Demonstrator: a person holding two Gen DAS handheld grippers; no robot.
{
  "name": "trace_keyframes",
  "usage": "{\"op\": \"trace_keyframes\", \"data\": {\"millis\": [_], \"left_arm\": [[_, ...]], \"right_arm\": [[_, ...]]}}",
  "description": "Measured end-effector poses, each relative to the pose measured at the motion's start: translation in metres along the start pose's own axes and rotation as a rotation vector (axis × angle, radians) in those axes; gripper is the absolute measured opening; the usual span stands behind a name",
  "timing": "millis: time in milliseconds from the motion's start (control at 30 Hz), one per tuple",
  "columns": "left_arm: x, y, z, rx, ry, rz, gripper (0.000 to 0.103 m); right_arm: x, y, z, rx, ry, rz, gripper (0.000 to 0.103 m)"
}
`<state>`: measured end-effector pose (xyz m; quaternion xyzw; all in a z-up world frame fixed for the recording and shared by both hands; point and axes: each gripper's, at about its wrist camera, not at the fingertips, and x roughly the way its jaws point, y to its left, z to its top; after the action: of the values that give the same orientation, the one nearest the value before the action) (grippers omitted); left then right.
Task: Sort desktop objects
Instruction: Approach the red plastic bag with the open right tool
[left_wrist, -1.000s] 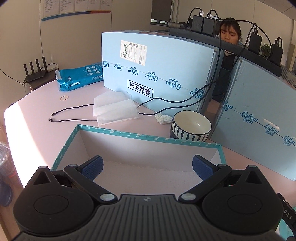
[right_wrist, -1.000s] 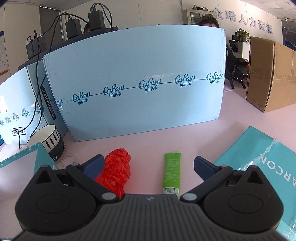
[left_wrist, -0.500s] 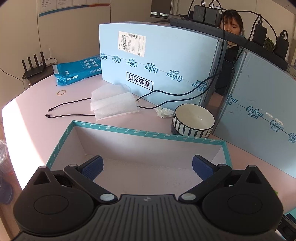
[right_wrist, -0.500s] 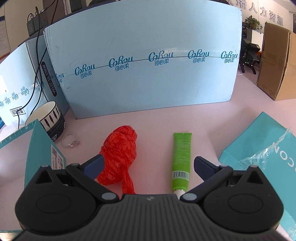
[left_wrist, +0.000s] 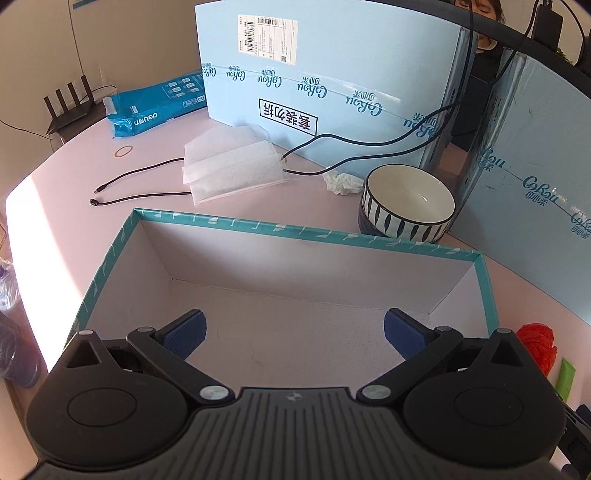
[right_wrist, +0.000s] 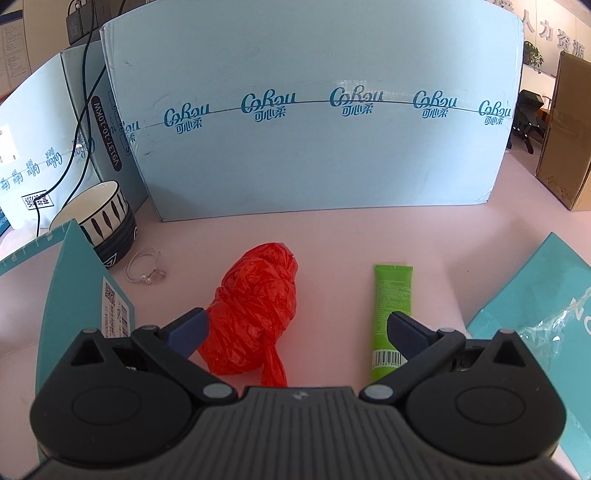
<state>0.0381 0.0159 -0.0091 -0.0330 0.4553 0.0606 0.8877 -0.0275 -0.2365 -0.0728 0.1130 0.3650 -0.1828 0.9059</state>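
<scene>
Below, the left gripper (left_wrist: 294, 334) hangs with fingers spread wide over the teal-rimmed box (left_wrist: 306, 236), holding nothing. Likewise the right gripper (right_wrist: 297, 330) gapes empty: red plastic bag (right_wrist: 255, 314) between its fingers, green tube (right_wrist: 391, 314) just inside the right finger.

Crumpled red bag (right_wrist: 255, 310) beside flat green tube (right_wrist: 391, 314); teal box (left_wrist: 306, 236) open.
</scene>
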Motion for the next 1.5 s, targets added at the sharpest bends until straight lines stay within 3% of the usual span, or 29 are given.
{"op": "trace_keyframes", "data": {"millis": [267,567,1500], "left_arm": [[0.007,-0.003,0.001,0.009,0.023,0.012,0.103],[0.025,-0.005,-0.001,0.017,0.111,0.035,0.103],[0.046,-0.009,0.005,0.019,0.177,0.019,0.103]], "right_arm": [[0.01,0.007,0.001,-0.018,0.02,0.025,0.103],[0.02,0.01,0.004,-0.02,0.038,0.032,0.103],[0.045,0.018,0.004,-0.038,0.071,0.019,0.103]]}}
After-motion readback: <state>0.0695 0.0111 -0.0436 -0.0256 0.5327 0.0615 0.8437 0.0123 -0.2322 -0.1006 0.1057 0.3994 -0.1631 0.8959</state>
